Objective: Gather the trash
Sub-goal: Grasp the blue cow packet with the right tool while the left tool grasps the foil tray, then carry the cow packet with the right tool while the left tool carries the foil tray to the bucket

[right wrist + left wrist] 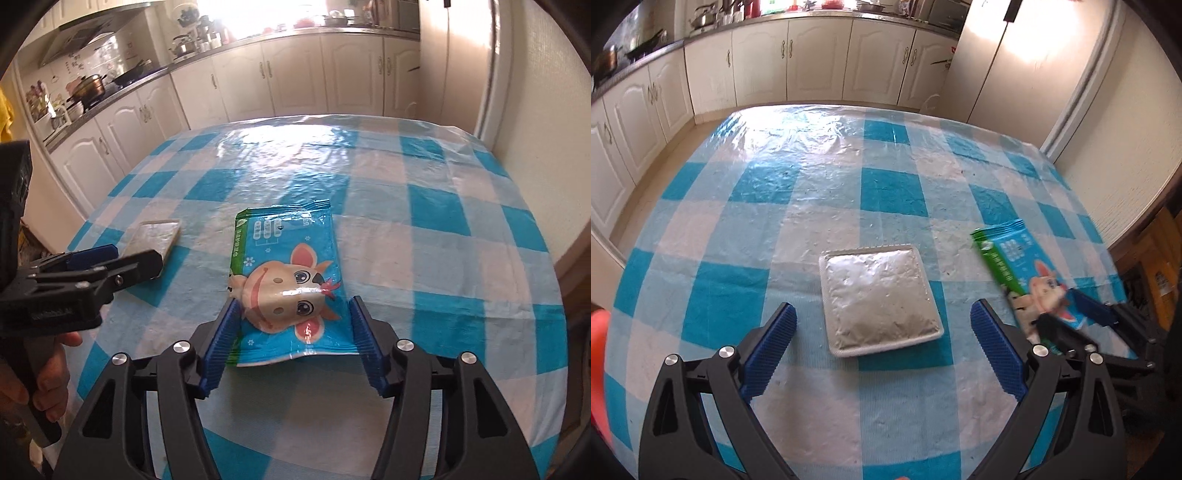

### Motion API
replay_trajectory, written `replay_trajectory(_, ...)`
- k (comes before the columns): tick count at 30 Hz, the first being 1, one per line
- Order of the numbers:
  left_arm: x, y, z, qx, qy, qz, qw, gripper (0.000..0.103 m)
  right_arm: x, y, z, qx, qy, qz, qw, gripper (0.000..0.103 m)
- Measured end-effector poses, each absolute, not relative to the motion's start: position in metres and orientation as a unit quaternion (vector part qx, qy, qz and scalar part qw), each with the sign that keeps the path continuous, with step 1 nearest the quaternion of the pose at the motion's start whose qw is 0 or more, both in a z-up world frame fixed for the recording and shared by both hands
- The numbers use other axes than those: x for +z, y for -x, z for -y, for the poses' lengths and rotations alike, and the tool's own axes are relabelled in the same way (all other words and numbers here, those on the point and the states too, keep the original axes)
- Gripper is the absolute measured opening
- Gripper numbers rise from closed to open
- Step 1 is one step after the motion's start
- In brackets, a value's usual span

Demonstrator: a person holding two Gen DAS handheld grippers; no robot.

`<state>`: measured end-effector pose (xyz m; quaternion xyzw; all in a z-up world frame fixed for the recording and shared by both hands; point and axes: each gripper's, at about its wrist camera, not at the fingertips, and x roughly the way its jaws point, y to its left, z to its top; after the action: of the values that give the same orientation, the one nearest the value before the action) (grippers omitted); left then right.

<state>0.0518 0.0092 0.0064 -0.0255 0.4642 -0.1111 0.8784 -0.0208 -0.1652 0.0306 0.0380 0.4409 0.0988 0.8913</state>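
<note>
The left gripper is hovering low over the counter with its blue fingers standing wide apart, framing a square white tray sealed with film. The tray is lying flat on the blue-and-white checked cloth just ahead of the fingertips, touched by neither. To its right, the right gripper is reaching around a blue snack bag printed with a cartoon animal. The right gripper's fingers are sitting along both side edges of the bag's near end, partly spread; whether they are actually pressing it cannot be told. The bag is lying flat on the cloth, well right of the tray. Beyond the counter, white cabinets are running along the wall beneath a worktop carrying pots.
</note>
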Motion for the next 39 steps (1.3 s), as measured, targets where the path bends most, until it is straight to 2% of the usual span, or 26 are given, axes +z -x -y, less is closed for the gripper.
replay_trajectory(3, 0.004, -0.055, 0.000, -0.097, -0.005, -0.458, 0.884, 0.095, 0.032, 0.018, 0.171, 0.091, -0.036, -0.441, 0.892, 0.081)
replay_trajectory(6, 0.000, -0.056, 0.009, -0.082, -0.039, -0.452, 0.887, 0.093, 0.035, 0.016, 0.174, 0.106, -0.042, -0.437, 0.892, 0.083)
replay_trajectory(7, -0.001, -0.057, 0.011, -0.077, -0.048, -0.453, 0.887, 0.092, 0.036, 0.014, 0.173, 0.106, -0.041, -0.436, 0.893, 0.088)
replay_trajectory(9, 0.001, -0.057, 0.014, -0.077, -0.054, -0.447, 0.889, 0.076, 0.036, 0.008, 0.169, 0.109, -0.035, -0.443, 0.889, 0.089)
replay_trajectory(11, 0.003, -0.058, 0.014, -0.074, -0.052, -0.446, 0.890, 0.067, 0.036, 0.004, 0.166, 0.117, -0.034, -0.445, 0.887, 0.089)
replay_trajectory(21, 0.004, -0.053, 0.005, -0.085, -0.024, -0.442, 0.893, 0.064, 0.024, -0.011, 0.146, 0.101, 0.019, -0.458, 0.883, 0.089)
replay_trajectory(25, 0.006, -0.049, -0.003, -0.090, -0.006, -0.441, 0.893, 0.064, 0.025, -0.010, 0.148, 0.091, 0.029, -0.452, 0.887, 0.069)
replay_trajectory(30, 0.008, -0.042, -0.012, -0.093, 0.012, -0.438, 0.894, 0.064, 0.027, -0.008, 0.154, 0.090, 0.026, -0.447, 0.890, 0.060)
replay_trajectory(39, 0.014, -0.022, -0.034, -0.096, 0.032, -0.433, 0.896, 0.064, 0.030, 0.000, 0.161, 0.095, -0.008, -0.439, 0.893, 0.054)
